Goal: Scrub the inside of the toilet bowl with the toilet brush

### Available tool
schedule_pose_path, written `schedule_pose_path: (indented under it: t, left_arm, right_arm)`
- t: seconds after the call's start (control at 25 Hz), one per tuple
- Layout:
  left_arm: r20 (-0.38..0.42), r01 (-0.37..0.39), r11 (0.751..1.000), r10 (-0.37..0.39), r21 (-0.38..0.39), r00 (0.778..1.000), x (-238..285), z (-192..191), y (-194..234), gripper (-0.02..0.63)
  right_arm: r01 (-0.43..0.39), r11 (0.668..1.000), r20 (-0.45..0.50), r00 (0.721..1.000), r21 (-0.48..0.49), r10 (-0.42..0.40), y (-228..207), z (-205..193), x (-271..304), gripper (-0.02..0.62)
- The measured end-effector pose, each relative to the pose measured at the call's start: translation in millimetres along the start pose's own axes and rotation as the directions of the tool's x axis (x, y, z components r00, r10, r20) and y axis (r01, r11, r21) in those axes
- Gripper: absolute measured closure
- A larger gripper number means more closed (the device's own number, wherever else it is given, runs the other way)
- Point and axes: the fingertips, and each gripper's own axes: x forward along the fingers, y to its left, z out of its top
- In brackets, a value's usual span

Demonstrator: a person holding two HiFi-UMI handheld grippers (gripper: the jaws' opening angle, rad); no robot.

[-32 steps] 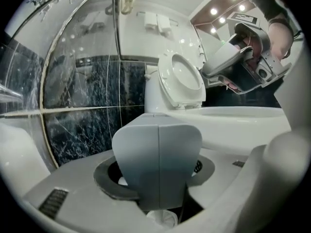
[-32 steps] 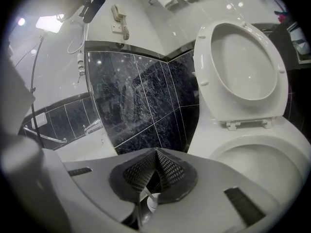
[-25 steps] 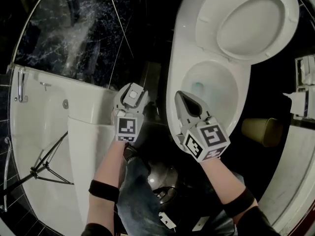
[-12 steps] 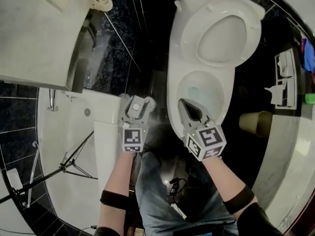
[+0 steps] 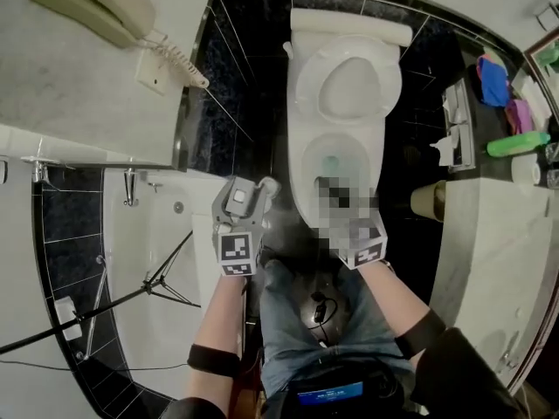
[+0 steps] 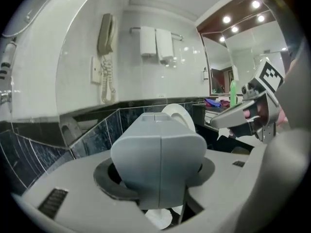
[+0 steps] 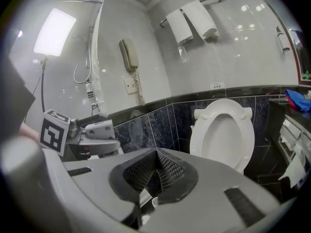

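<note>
The white toilet stands with its lid up (image 5: 347, 85), and its bowl (image 5: 336, 160) holds water. My left gripper (image 5: 240, 201) is left of the bowl and is shut on the toilet brush. The brush's pale grey handle (image 6: 159, 154) stands up between the jaws, and its white bristle head (image 6: 160, 218) shows below them. My right gripper (image 5: 342, 201) hovers over the bowl's near rim and is partly under a mosaic patch. Its mesh pads (image 7: 167, 166) meet at the tips with nothing between them. Each gripper shows in the other's view: the left gripper (image 7: 95, 139) and the right gripper (image 6: 216, 123).
A bathtub (image 5: 148, 260) with a tripod (image 5: 131, 295) in it lies to the left. A wall phone (image 5: 92, 7) hangs above it. On the right are a tan bin (image 5: 425, 201), a paper holder (image 5: 454, 120) and a counter (image 5: 489, 234) with a green bottle (image 5: 515, 142). Towels (image 7: 192, 21) hang high on the wall.
The head view has risen, so the toilet looks smaller and farther below. Both grippers rose with it, still side by side. The phone and the counter have come into view.
</note>
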Motion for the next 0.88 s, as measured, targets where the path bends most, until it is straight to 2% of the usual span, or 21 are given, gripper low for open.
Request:
schedule_pose_path:
  t: [0.28, 0.52, 0.88]
  left_arm:
    - [0.011, 0.024, 0.999, -0.024, 0.03, 1.0, -47.7, 89.9, -35.0, 0.361]
    - [0.03, 0.049, 0.998, -0.05, 0.036, 0.998, -82.4, 148.4, -70.0, 0.36]
    - [0.061, 0.124, 0.991, -0.126, 0.043, 0.99, -104.6, 184.3, -124.3, 0.36]
  right_arm:
    - [0.025, 1.0, -0.004, 1.0, -0.007, -0.025, -9.1, 48.0, -68.1, 0.589]
    - [0.053, 0.998, 0.017, 0.998, -0.016, -0.052, -17.5, 81.2, -125.3, 0.589]
    - [0.111, 0.994, 0.048, 0.993, 0.015, -0.111, -41.6, 96.4, -193.0, 0.589]
